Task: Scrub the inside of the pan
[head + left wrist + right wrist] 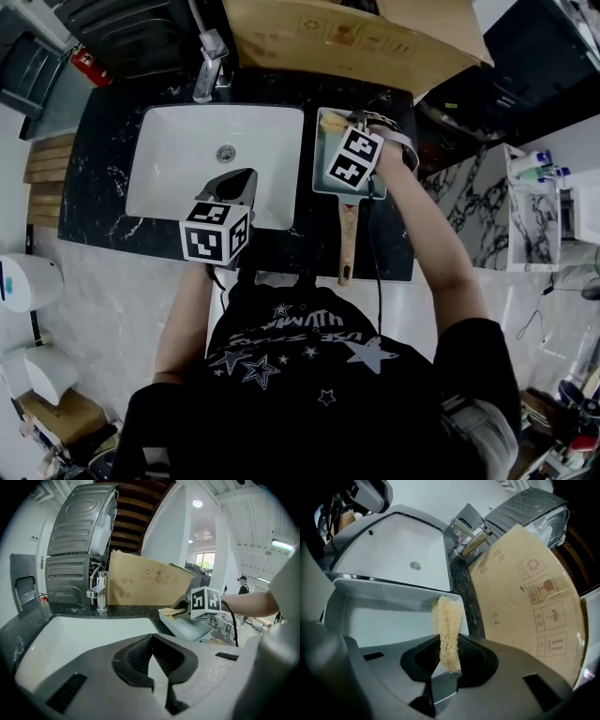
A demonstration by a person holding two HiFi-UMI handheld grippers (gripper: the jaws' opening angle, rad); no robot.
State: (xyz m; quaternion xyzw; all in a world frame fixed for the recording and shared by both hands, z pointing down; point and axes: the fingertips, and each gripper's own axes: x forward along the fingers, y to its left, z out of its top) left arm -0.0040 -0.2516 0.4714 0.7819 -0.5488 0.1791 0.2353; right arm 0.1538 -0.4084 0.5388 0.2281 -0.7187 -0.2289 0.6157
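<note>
A grey rectangular pan with a wooden handle lies on the black counter, right of the sink. My right gripper hangs over the pan's far end, shut on a tan loofah scrubber. The scrubber's tip hangs against the pan near its far rim. From the left gripper view the pan, the scrubber and the right gripper show at mid right. My left gripper hovers over the sink's front edge, apart from the pan. Its jaws are shut on nothing.
A white sink with a centre drain fills the counter's left; a chrome faucet stands behind it. A large cardboard box leans at the back behind the pan. The black marble counter ends just before the person's body.
</note>
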